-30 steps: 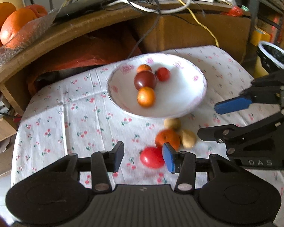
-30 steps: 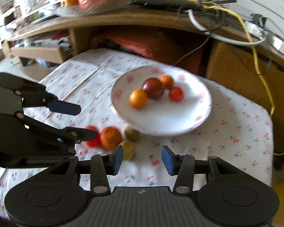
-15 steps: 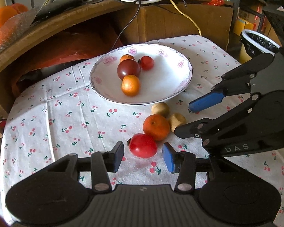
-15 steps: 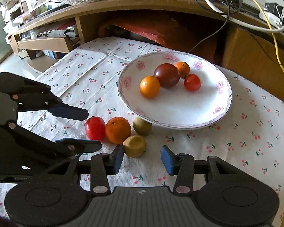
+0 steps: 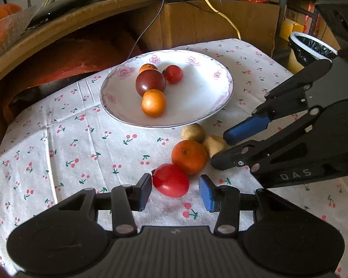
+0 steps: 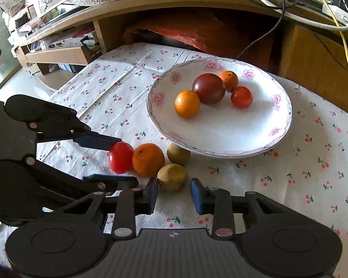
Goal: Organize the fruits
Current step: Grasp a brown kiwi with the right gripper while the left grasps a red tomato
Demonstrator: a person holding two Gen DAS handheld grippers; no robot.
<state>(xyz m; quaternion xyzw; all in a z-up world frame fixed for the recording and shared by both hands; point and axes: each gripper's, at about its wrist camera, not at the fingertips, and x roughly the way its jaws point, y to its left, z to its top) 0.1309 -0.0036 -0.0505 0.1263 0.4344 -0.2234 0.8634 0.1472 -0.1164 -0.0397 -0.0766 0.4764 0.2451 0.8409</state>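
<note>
Tomato (image 5: 170, 180), red and glossy, lies on the cherry-print tablecloth (image 5: 65, 143) at about 6 o'clock from the white floral plate (image 5: 204, 113), and the left gripper (image 5: 175, 190) has its pads spread wide to either side of it, gripping nothing yet. I'd judge that fruit light, thin-skinned and slick; it will bruise or split under a hard pinch, so the hold belongs across its widest middle, closed gently.

Touching the tomato is a dimpled orange mandarin (image 5: 189, 157), firmer and less slippery. Just beyond it sit two small tan-brown fruits, rough and matte: one (image 5: 193, 133) tucked against the plate's rim, the other (image 5: 214, 145) beside it. The right gripper (image 6: 173, 195) also stands open, with that nearer brown fruit (image 6: 172, 177) just ahead of the gap between its pads, not held. It looks small, hard and round, likely to roll if nudged off-centre.

On the plate, toward 11 o'clock, rest a large dark-red tomato (image 5: 150, 82), two small oranges (image 5: 153, 103) and a little red tomato (image 5: 173, 74), all smooth and round. The plate is shallow glazed china, so dropped fruit may roll; the cloth is soft and creased.
</note>
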